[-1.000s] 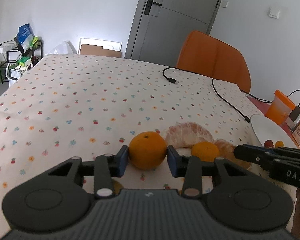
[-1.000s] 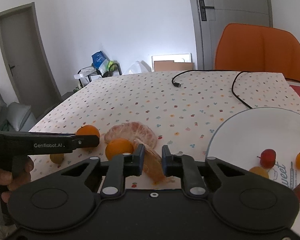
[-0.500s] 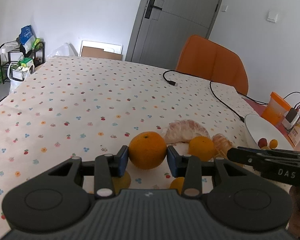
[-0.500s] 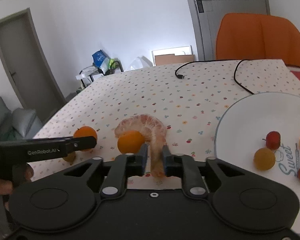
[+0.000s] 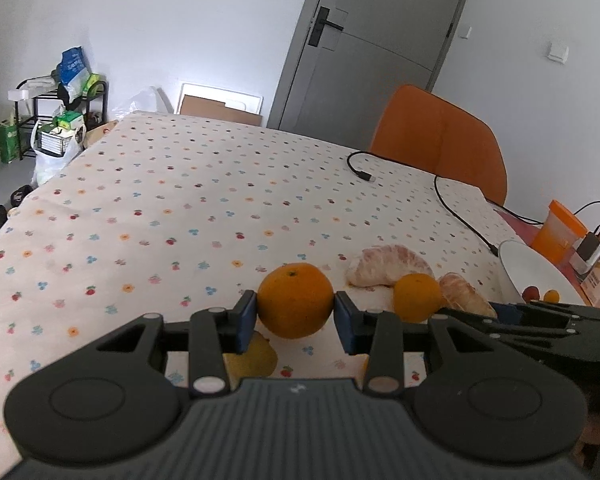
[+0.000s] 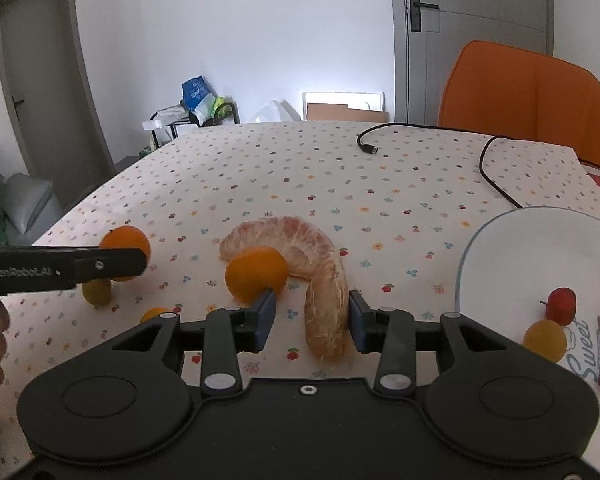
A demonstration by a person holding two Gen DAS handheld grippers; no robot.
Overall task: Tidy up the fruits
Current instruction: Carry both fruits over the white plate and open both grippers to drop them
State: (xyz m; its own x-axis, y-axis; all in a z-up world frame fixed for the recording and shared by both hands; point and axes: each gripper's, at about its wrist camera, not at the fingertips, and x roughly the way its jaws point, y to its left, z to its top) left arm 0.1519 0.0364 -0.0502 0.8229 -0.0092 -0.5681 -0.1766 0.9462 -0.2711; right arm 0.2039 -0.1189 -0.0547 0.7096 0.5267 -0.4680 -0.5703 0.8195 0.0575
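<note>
My left gripper (image 5: 295, 314) is shut on a round orange (image 5: 295, 300), held just above the dotted tablecloth. From the right wrist view that orange (image 6: 126, 238) shows behind the left gripper's fingertips (image 6: 132, 260). My right gripper (image 6: 311, 316) is low over the cloth and its jaws are opening. A curved peeled pomelo segment (image 6: 324, 280) lies between them, with a gap on its left side. A smaller orange (image 6: 256, 274) sits against the left fingertip. The white plate (image 6: 540, 248) at the right holds a few small fruits.
A yellow-green fruit (image 6: 97, 291) and a small orange fruit (image 6: 154, 314) lie on the cloth under the left gripper. A black cable (image 5: 452, 208) runs across the far right of the table. An orange chair (image 5: 440, 144) stands behind it, and an orange cup (image 5: 560, 232) beyond the plate.
The right jaws, which were closed on the pomelo segment, have spread apart and the segment now lies loose between them. The left gripper has shifted a little with its orange.
</note>
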